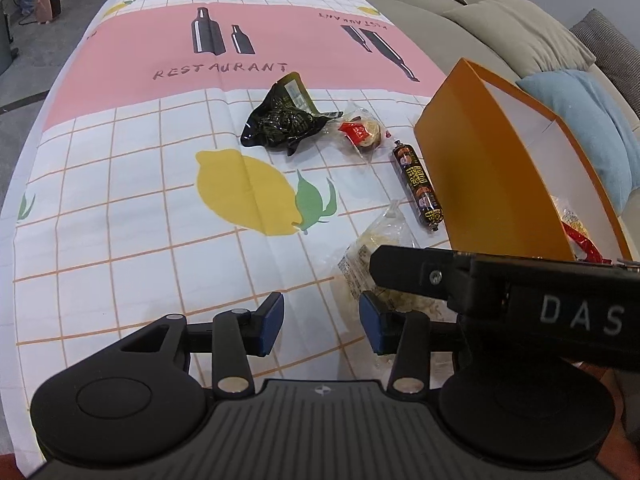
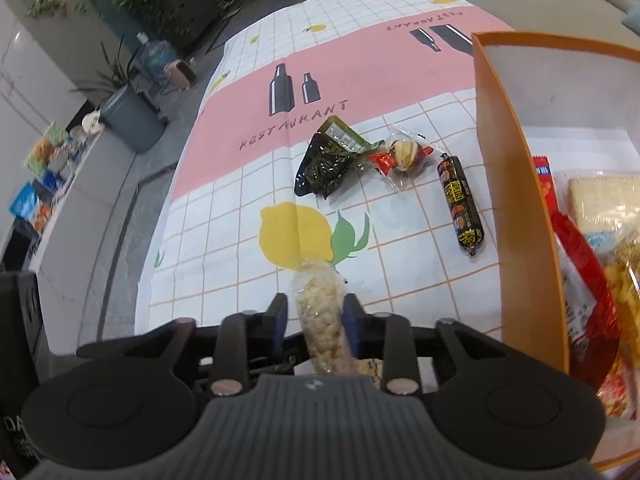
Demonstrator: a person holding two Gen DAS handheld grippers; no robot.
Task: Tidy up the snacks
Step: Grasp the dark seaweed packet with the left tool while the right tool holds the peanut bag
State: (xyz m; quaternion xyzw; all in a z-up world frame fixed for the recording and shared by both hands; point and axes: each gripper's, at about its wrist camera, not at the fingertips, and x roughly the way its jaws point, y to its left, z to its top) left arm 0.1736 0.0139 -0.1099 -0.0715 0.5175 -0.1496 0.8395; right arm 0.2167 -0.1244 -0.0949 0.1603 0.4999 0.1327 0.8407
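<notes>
Right gripper (image 2: 314, 316) pinches a clear snack bag (image 2: 322, 320) left of the orange box (image 2: 516, 208), whose far contents are cut off; left gripper (image 1: 322, 322) gapes empty above bare tablecloth (image 1: 140, 208).

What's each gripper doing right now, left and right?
Left gripper: open, holding nothing.
Right gripper: shut on the clear puffed-snack packet.

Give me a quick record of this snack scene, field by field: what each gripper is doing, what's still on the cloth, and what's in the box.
left gripper: open, empty
right gripper: shut on clear packet of pale puffed snack
on lemon-print tablecloth: dark green foil pouch, clear-wrapped round pastry, dark sausage stick
orange cardboard box: holds red packet and others
</notes>
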